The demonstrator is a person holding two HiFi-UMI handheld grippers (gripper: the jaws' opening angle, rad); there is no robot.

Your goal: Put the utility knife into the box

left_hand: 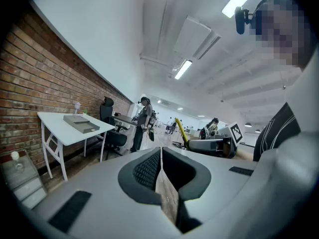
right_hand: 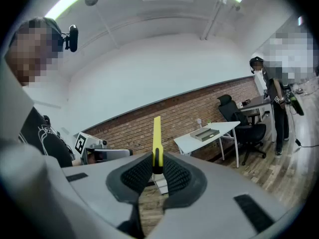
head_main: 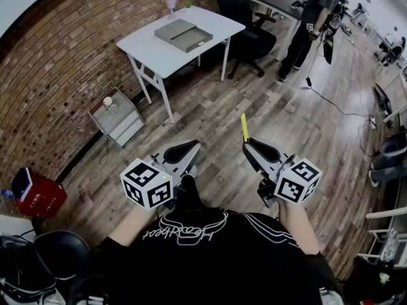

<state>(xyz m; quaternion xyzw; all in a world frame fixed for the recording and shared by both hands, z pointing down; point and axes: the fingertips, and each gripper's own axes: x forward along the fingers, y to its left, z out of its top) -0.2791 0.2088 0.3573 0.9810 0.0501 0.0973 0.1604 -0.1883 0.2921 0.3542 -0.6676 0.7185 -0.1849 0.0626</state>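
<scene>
My right gripper [head_main: 247,143] is shut on a thin yellow utility knife [head_main: 244,127], which sticks out forward past the jaws. The right gripper view shows the knife [right_hand: 157,141] upright between the ribbed pads, and in the left gripper view the knife [left_hand: 180,131] appears off to the right. My left gripper [head_main: 194,146] is held beside it with its jaws together and nothing in them. The grey flat box [head_main: 183,33] lies open on a white table [head_main: 159,56] some way ahead across the floor; the same box [right_hand: 205,134] is far off in the right gripper view.
A black office chair [head_main: 245,24] stands right of the table and a person [head_main: 310,21] stands beyond it. A small grey drawer unit [head_main: 118,118] sits against the brick wall, a red crate [head_main: 39,194] at the left. A cable [head_main: 343,110] trails over the wooden floor.
</scene>
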